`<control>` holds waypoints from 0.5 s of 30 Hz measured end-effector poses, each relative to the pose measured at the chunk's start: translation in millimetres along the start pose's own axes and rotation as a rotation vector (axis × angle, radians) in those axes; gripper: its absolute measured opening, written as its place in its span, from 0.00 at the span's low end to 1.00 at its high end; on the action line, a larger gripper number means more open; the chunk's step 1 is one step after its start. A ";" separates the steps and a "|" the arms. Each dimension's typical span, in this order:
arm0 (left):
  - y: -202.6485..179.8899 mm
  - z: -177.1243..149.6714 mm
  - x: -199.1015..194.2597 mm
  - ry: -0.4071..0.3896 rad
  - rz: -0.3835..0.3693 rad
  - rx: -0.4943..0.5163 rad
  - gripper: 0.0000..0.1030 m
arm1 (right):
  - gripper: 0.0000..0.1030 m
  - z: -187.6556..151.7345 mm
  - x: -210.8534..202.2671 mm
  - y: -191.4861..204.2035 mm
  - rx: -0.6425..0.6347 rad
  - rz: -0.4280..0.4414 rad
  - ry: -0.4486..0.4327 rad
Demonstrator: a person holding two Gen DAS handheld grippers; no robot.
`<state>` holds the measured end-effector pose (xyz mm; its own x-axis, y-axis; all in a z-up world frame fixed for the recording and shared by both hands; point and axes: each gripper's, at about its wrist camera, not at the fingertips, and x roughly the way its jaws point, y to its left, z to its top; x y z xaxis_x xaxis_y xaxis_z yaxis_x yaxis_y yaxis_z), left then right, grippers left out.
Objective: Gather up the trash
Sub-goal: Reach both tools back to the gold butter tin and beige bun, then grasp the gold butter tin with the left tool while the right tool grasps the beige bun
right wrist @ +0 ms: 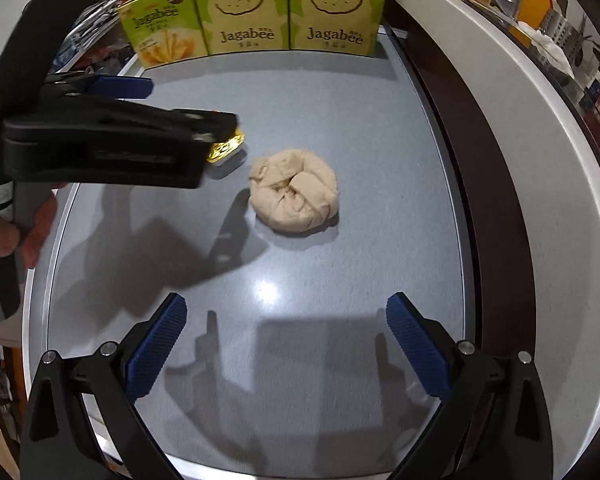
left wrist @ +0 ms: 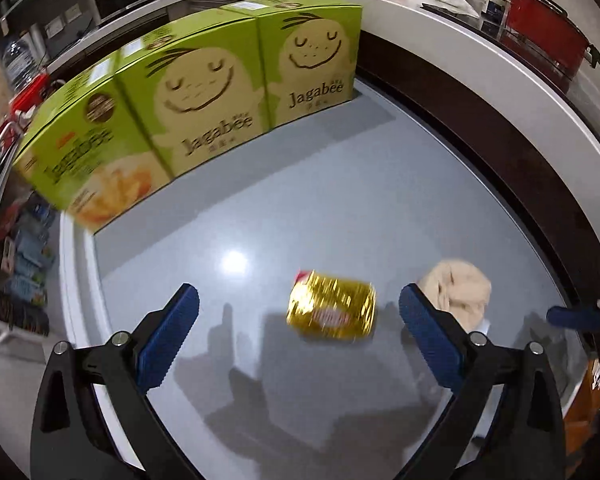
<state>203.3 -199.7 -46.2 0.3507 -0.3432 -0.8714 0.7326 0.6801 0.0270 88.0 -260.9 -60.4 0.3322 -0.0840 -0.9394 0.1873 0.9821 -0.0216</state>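
Currently left tongs [left wrist: 299,312] wide, gold foil wrapper [left wrist: 332,310] on table [left wrist: 340,184] between them, right tongs [right wrist: 286,320] wide short of crumpled tissue [right wrist: 294,190]; slick foil may skid when pinched.

Black claw [left wrist: 299,312] arms, blue ribbed pads [left wrist: 168,336], seemingly silver screws [left wrist: 120,338]

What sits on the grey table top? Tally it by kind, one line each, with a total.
Green Jagabee boxes: 3
Gold foil wrapper: 1
Crumpled beige paper wad: 1
Total: 5
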 end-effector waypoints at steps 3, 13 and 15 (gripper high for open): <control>-4.3 4.3 10.2 0.019 -0.003 0.019 0.83 | 0.95 8.1 1.4 1.5 -0.017 -0.015 -0.030; 1.0 3.4 18.8 0.024 -0.031 0.027 0.83 | 0.82 44.1 29.5 10.8 -0.145 -0.034 -0.040; -1.8 2.8 21.1 0.024 -0.023 0.046 0.79 | 0.78 47.2 32.3 11.3 -0.168 -0.039 -0.043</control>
<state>211.1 -209.9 -63.3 0.3199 -0.3427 -0.8833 0.7665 0.6416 0.0286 144.4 -260.4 -74.8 0.3673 -0.1266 -0.9214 0.0448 0.9919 -0.1185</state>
